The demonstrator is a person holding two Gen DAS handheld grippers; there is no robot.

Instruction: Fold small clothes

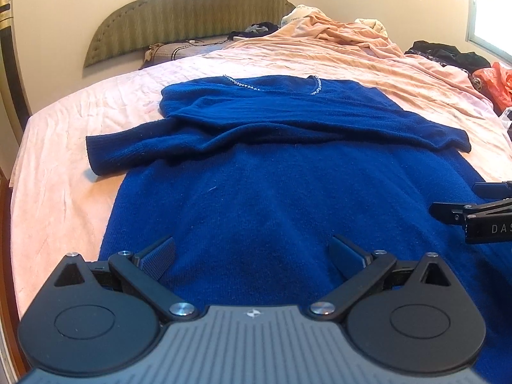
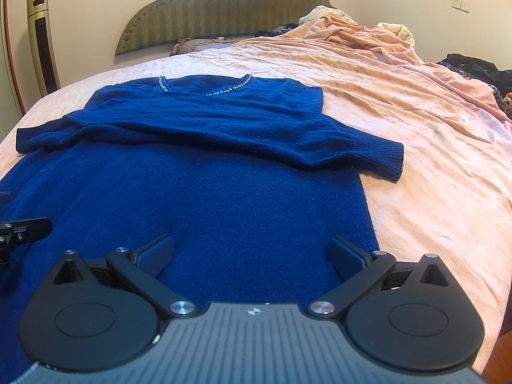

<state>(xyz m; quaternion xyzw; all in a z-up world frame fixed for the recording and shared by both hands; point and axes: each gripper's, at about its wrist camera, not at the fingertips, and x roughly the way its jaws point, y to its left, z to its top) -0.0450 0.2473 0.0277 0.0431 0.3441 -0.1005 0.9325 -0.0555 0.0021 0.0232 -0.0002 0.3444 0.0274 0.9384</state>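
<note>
A dark blue knit sweater (image 1: 256, 192) (image 2: 204, 198) lies flat on the pink bed sheet (image 1: 64, 192), its beaded neckline at the far end. Both sleeves are folded across the chest, their cuffs sticking out left (image 1: 96, 153) and right (image 2: 390, 160). My left gripper (image 1: 252, 256) hovers open over the sweater's lower left part, nothing between its fingers. Open as well, my right gripper (image 2: 251, 254) is over the lower right part near the sweater's side edge. Each gripper shows at the edge of the other's view: the right gripper (image 1: 454, 208), the left gripper (image 2: 35, 224).
A rumpled peach blanket (image 2: 368, 51) covers the bed's far right. Dark clothes (image 1: 448, 54) and an orange bag (image 1: 496, 83) lie at the right edge. A padded headboard (image 1: 192, 9) and pillow (image 1: 172, 52) are at the back. A tall gold tower unit (image 2: 41, 41) stands left.
</note>
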